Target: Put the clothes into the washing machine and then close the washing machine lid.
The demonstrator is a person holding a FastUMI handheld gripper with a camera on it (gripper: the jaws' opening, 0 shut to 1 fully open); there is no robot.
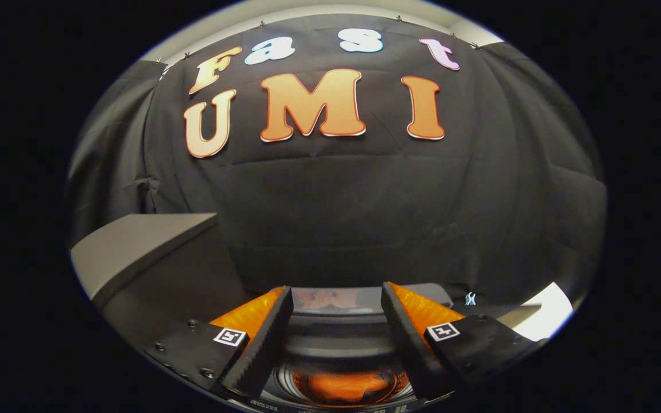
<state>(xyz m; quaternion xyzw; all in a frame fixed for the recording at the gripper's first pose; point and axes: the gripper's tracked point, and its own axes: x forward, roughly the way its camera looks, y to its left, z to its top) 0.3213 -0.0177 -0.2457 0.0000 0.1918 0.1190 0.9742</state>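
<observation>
At the left of the frame, a grey slanted panel (135, 241) rises at mid height; it looks like the raised washing machine lid seen edge-on, though that cannot be told for certain. Below it a dark surface (193, 287) runs down toward the fingers.

At the bottom centre, the gripper (336, 321) points forward over the washing machine (336, 338). Its two fingers are spread well apart and grasp nothing (the gap between them lies open). The left finger (264, 338) angles in from the lower left, the right finger (408, 338) from the lower right; each has a small square marker on its base.

Between the fingers, at the very bottom of the frame, sits the round mouth of the washing machine drum (342, 381), ringed with ribbed metal. Inside it lies an orange garment (345, 387), crumpled low in the drum and touching neither finger. Just beyond the drum opening, still between the fingers, the machine's dark rear rim shows a faint reddish reflection.

Behind everything, the booth's black cloth wall (365, 218) fills the middle and upper frame.

At the lower right, beyond the right finger, a small pale clip-like object (470, 298) sits at the foot of the cloth, and a bright white patch (548, 315) shows near the edge.
</observation>
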